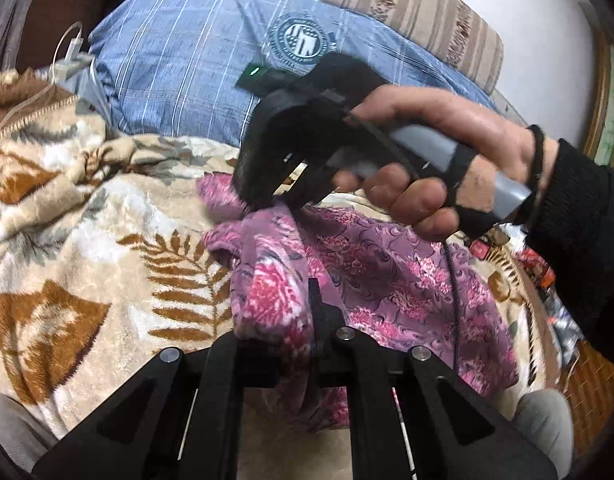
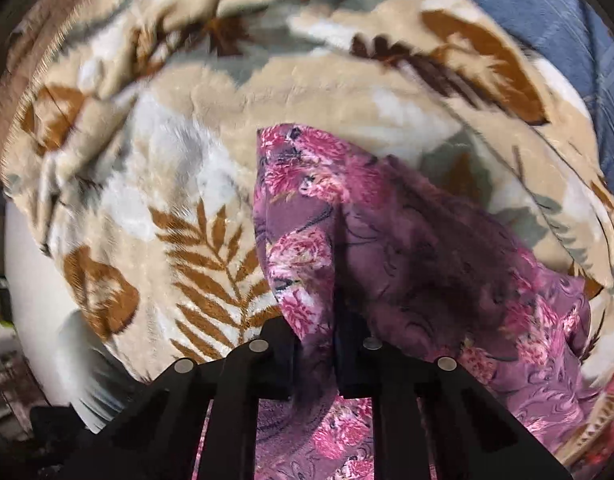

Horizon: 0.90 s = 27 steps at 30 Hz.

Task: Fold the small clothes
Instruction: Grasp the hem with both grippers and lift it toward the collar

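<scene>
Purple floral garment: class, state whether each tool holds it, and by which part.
Both tools hold the purple floral garment. The left tool pinches a bunched fold at its near edge; the right tool grips a raised fold at its far edge.

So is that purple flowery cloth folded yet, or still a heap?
Still a heap: the purple flowery cloth lies bunched on the leaf-print blanket, both tongs pinching it.

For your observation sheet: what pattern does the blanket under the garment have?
Beige blanket with brown fern leaves and grey-white patches; clearest in the right wrist view.

Both wrist views closely share the floral garment (image 1: 387, 264).
</scene>
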{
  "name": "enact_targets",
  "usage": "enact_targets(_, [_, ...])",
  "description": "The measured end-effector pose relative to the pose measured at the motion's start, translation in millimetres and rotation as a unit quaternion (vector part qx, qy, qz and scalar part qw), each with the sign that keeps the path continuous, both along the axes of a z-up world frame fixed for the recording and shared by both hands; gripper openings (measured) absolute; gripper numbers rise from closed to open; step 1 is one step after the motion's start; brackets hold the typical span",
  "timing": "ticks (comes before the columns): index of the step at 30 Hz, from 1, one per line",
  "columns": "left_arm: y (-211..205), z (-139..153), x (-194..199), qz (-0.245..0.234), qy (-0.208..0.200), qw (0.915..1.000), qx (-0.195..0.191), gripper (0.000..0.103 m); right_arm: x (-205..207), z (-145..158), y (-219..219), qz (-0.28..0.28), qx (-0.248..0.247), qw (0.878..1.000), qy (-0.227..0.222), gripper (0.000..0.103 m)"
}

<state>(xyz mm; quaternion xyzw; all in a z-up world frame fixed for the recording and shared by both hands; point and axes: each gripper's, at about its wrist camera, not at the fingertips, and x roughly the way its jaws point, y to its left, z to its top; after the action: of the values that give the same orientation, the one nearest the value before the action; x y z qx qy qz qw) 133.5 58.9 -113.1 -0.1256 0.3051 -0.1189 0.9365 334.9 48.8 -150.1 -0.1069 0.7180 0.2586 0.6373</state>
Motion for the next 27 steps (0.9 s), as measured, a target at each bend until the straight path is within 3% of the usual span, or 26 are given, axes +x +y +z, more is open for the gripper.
enact_targets(4, [-7, 21, -11, -0.006, -0.013, 0.9998, 0.015, 0.007, -11, 46, -42, -0.049, 0.076, 0.995, -0.043, 0.012])
enact_targets(7, [-13, 42, -23, -0.016, -0.023, 0.9996, 0.009, 0.007, -16, 82, -88, -0.102, 0.146, 0.982, -0.064, 0.012])
enact_targets(10, [-37, 66, -39, -0.034, -0.048, 0.9977, 0.034, 0.007, -29, 113, -136, -0.146, 0.217, 0.961, -0.087, 0.012])
enact_targets(14, [-91, 90, -60, -0.085, -0.075, 0.9908, 0.074, 0.006, -53, 129, -218, -0.218, 0.308, 0.919, -0.113, 0.012])
enact_targets(18, [-161, 88, -67, -0.156, -0.076, 0.9792, 0.105, 0.006, -79, 112, -315, -0.292, 0.377, 0.871, -0.120, 0.012])
enact_targets(21, [-214, 75, -67, -0.210, -0.073, 0.9645, 0.143, 0.006, -101, 79, -383, -0.350, 0.404, 0.837, -0.115, 0.012])
enact_targets(24, [-252, 57, -66, -0.257, -0.062, 0.9518, 0.155, 0.006, -116, 43, -428, -0.394, 0.431, 0.805, -0.106, 0.013])
enact_targets(26, [-275, 40, -61, -0.282, -0.037, 0.9433, 0.170, 0.006, -118, 14, -447, -0.423, 0.428, 0.794, -0.084, 0.013])
enact_targets(27, [-283, 31, -58, -0.289, -0.026, 0.9405, 0.177, 0.006, -113, 4, -451, -0.429, 0.413, 0.800, -0.075, 0.013])
